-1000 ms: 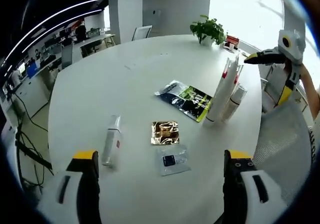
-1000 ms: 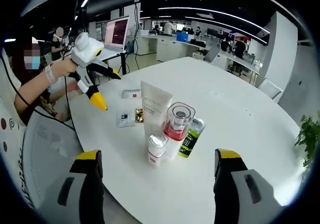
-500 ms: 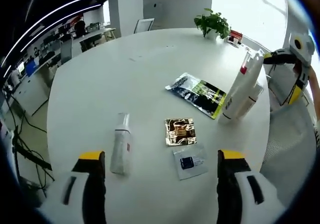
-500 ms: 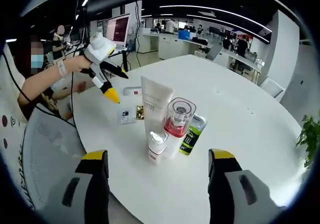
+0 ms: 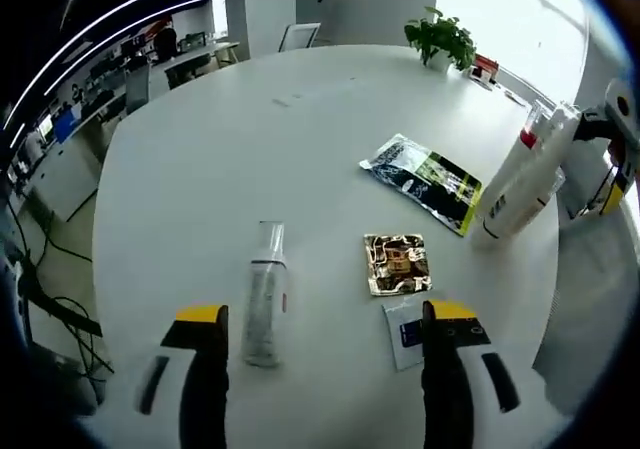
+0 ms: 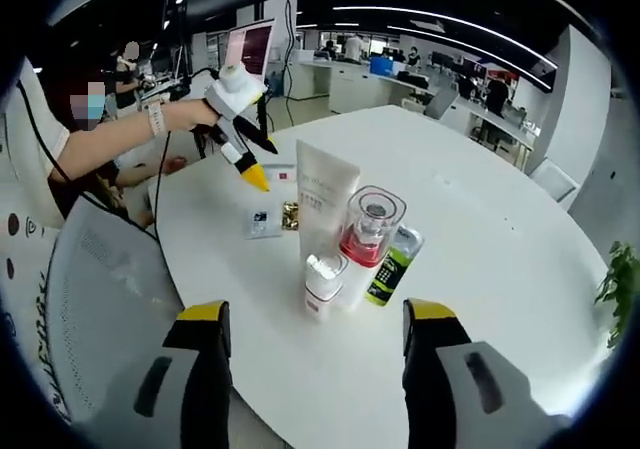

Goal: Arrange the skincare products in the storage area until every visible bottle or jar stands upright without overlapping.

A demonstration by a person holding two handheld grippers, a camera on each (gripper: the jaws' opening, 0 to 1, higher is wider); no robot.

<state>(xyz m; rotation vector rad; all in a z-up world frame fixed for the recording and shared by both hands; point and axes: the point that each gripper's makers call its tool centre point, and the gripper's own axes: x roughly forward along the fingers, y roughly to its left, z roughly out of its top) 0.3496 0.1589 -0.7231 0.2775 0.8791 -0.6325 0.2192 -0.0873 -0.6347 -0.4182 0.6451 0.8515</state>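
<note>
A white bottle [image 5: 265, 294] lies on its side on the round white table [image 5: 220, 159], just ahead of my left gripper [image 5: 326, 319], which is open and holds nothing. At the table's right edge a white tube [image 5: 520, 179] stands upright. From the right gripper view the tube [image 6: 325, 194] stands beside a clear-capped bottle with a red neck [image 6: 368, 231] and a small white bottle [image 6: 322, 284], all upright and close together. My right gripper [image 6: 316, 314] is open and hangs short of them. The left gripper [image 6: 264, 159] hovers over the sachets, its jaws apart.
A gold sachet [image 5: 397, 264], a clear sachet with a blue label [image 5: 405, 331] and a black-and-green pouch [image 5: 425, 177] lie flat on the table. A potted plant [image 5: 440, 37] stands at the far edge. A grey chair [image 6: 95, 299] is at the table's side.
The left gripper has come in over the table toward the lying bottle and the sachets. The right gripper has edged slightly closer to the standing group. Nothing on the table has moved.
</note>
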